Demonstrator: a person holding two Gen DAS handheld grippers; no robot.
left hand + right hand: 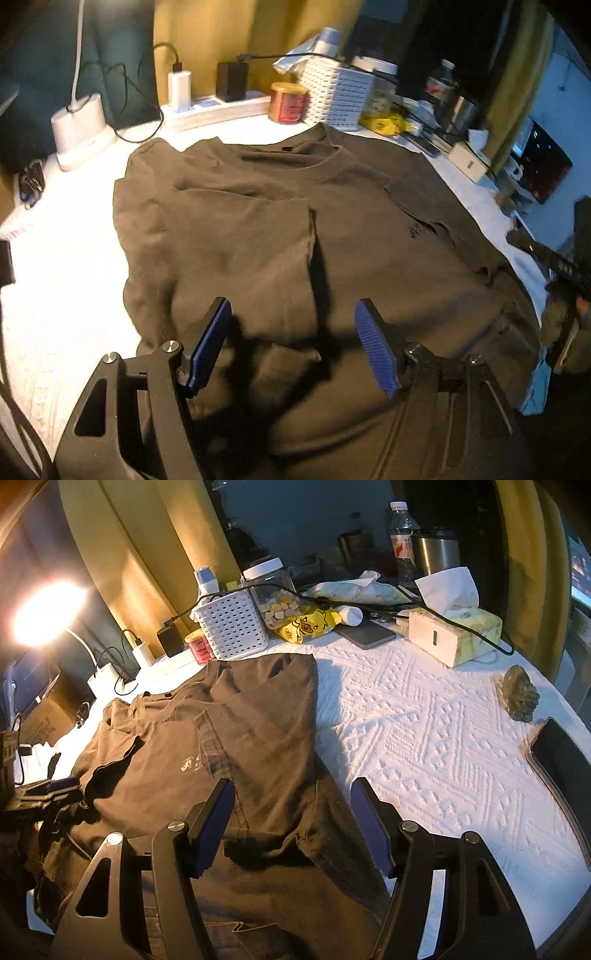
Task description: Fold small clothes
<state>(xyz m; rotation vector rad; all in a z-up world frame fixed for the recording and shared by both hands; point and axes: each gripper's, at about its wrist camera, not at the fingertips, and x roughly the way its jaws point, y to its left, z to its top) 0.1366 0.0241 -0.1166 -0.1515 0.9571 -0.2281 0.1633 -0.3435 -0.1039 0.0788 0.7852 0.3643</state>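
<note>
A dark brown T-shirt (332, 229) lies spread on a white textured table cover (74, 240), neckline at the far side, with both sleeves folded in over the body. It also shows in the right wrist view (236, 738), its right side folded inward. My left gripper (293, 332) is open and empty, just above the shirt's near hem. My right gripper (291, 812) is open and empty over the shirt's lower right edge. The left gripper shows at the left edge of the right wrist view (48, 794).
At the far edge stand a white slotted basket (232, 627), a red tin (288, 101), a power strip with chargers (218, 107), a jar of snacks (275, 598), a tissue box (454, 635) and a lit lamp (48, 613). A phone (561, 760) and a small brown object (519, 694) lie at right.
</note>
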